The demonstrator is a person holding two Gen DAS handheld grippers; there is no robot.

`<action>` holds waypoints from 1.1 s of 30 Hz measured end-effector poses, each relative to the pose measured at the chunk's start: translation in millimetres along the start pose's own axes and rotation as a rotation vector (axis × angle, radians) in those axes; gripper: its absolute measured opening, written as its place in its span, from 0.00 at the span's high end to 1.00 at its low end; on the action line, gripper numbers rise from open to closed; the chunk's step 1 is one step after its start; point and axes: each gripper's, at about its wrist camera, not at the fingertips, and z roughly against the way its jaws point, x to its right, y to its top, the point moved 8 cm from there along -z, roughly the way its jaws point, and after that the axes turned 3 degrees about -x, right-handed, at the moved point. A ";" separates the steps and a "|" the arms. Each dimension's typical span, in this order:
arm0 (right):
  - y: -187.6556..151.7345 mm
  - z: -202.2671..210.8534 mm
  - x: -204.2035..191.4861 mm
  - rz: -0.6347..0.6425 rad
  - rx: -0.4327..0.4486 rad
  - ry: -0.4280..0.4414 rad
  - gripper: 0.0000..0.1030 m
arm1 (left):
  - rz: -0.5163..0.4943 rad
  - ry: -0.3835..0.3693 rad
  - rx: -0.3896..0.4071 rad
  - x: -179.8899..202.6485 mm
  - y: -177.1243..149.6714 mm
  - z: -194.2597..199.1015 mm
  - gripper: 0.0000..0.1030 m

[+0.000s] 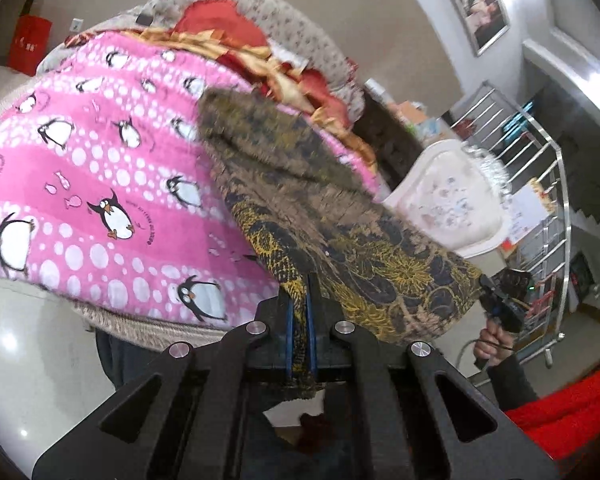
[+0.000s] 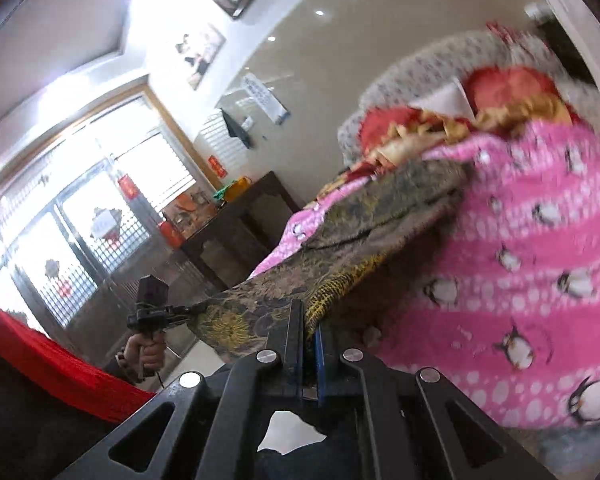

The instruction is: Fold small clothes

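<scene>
Pinching one dark gold-patterned garment, the left tool and right tool clamp separate edges, stretching it above one pink penguin blanket; two hands grip the handles.

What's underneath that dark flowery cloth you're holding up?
Under the patterned cloth lies a pink penguin blanket. Both grippers, left and right, pinch its near edge. Whatever the cloth's far end covers stays hidden.

Garment far end motion-blurred, lower hem hidden behind left gripper; penguin blanket smeared, cut off.
</scene>
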 end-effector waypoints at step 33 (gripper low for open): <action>132.4 -178.1 237.8 -0.064 -0.087 -0.545 0.96 | 0.183 0.259 0.056 -122.1 222.0 -197.2 0.96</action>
